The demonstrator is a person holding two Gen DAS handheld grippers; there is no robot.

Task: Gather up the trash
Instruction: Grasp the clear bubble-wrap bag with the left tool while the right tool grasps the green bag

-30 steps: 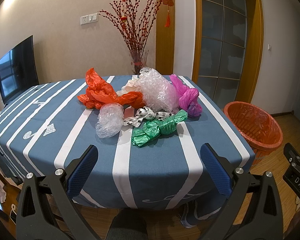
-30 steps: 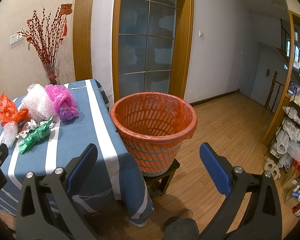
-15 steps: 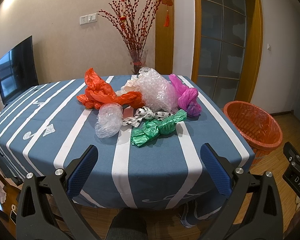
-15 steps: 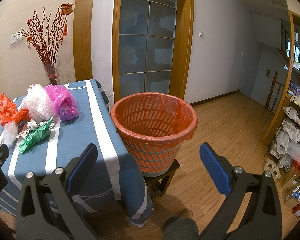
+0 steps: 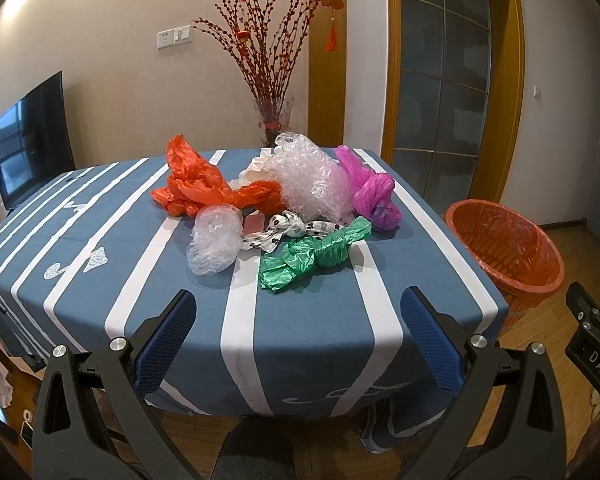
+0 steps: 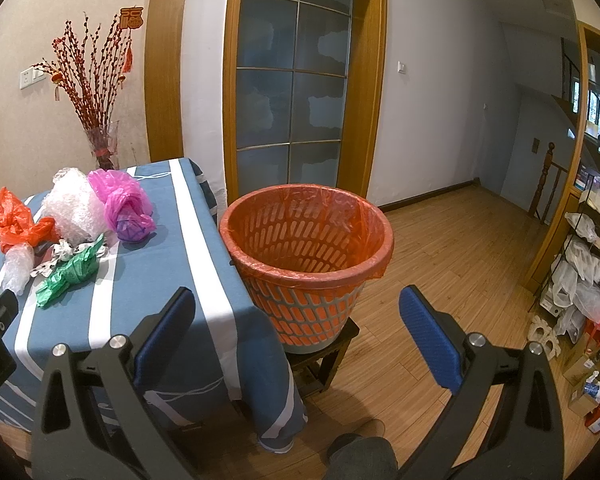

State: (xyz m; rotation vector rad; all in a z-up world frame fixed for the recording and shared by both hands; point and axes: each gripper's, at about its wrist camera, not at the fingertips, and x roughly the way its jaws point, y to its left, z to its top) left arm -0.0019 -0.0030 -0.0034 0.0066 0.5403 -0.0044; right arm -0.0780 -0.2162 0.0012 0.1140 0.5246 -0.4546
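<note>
A heap of crumpled trash lies mid-table: an orange bag [image 5: 204, 188], bubble wrap [image 5: 312, 180], a magenta bag [image 5: 374, 192], a clear bag [image 5: 214, 240], a spotted white wrapper [image 5: 288, 230] and a green bag [image 5: 312, 256]. The same green bag [image 6: 70, 276] and magenta bag [image 6: 126, 206] show in the right wrist view. An orange basket [image 6: 306, 256] with a liner stands on a stool beside the table's right edge; the basket [image 5: 504, 244] also shows in the left wrist view. My left gripper [image 5: 298, 340] hangs open at the table's near edge, short of the heap. My right gripper [image 6: 296, 340] is open in front of the basket, holding nothing.
The table wears a blue cloth with white stripes [image 5: 100, 220]. A vase of red branches [image 5: 274, 120] stands behind it, a TV [image 5: 28, 140] at the left. Wooden floor [image 6: 460, 248] stretches right of the basket, with cluttered shelves [image 6: 584, 272] at far right.
</note>
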